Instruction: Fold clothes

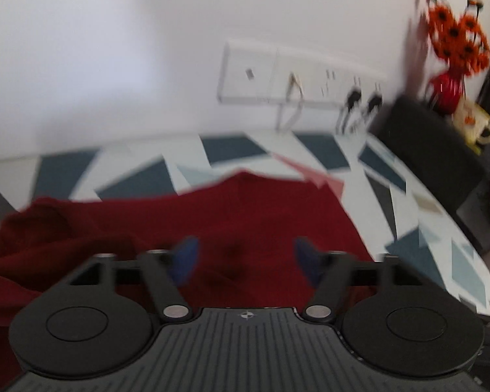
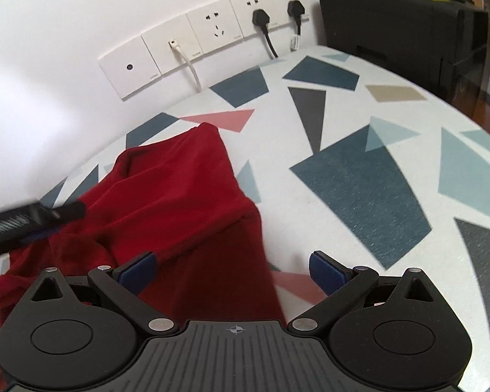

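Fingers (image 2: 137, 272) of both tools stand wide apart, blue-padded and holding nothing. Beneath and ahead of them spreads the tabletop (image 2: 359, 176), a pale covering printed with sharp-edged blue, grey and pink triangles. On it, just ahead of both pairs of fingers, lies the dark red garment (image 2: 179, 196), soft matte knit, partly doubled over with rounded folds and a rumpled heap toward the left. The right gripper (image 2: 232, 272) straddles the garment's right edge; the left gripper (image 1: 245, 261), blurred, hangs over its middle. Judged step: between folds, choosing a grasp. The next move calls for pinching an edge or corner and carrying it across. Beyond the fingertips, wall sockets (image 2: 212, 32) with black plugs, and a black box (image 2: 392, 23).
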Available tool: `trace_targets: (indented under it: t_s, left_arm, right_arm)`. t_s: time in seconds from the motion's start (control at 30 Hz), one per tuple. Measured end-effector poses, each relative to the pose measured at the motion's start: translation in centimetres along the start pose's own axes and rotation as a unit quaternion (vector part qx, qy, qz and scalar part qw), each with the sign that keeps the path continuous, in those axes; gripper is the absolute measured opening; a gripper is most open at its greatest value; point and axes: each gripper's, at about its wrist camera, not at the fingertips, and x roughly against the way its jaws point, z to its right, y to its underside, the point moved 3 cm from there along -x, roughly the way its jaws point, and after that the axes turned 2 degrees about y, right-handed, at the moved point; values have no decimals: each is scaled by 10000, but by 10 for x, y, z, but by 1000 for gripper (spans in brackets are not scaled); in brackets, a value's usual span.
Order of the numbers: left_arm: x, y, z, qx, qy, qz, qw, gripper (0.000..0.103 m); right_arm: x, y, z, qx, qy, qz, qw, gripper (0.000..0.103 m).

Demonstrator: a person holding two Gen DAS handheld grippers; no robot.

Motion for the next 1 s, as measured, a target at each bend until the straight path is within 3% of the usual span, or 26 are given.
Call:
trace_targets:
  t_s: [0.1,0.23,0.33,0.4,0.57,0.63,0.7,0.73,0.77,0.83,1.0]
  left_arm:
    - [38,-9,-34,65,-185,338,9992,79]
    - [89,15,-94,428,-1045,681,9913,84]
    - [95,51,-142,664,-1835,144,9807,84]
    - [101,68,-162,739,-2146,-8,9739,84]
    - [99,85,-192,889,-2487,-265,9641,84]
    - [91,83,-195,862,-2463,-281,9649,84]
    - [85,81,-197,834,-2444,-295,9656,84]
    - [83,82,-199,821,-2439,-309,9658,84]
    - [80,82,-200,792,-2432,-328,9662,84]
    - [75,82,-202,716,-2423,-359,9669,84]
    - [71,78,-202,457,-2479,-343,9671,84]
  right_arm:
    - [-4,0,-7,140,-26,11,9999,98]
    - [-6,7,-38,787,-266,196,9963,96]
    - [-8,18,-73,1567,-512,343,9857,95]
    - [-12,28,-99,2181,-675,368,9729,95]
    - [-21,54,-154,3277,-1006,399,9386,95]
    - [-28,59,-166,3445,-1032,418,9322,82]
    - [-35,59,-172,3478,-1071,349,9308,56]
    - [-37,56,-173,3442,-1096,304,9320,33]
    - [-39,54,-175,3405,-1122,260,9332,21]
    - [-33,43,-170,3091,-1270,353,9418,6]
    - [-7,-9,-135,1850,-1561,718,9676,5]
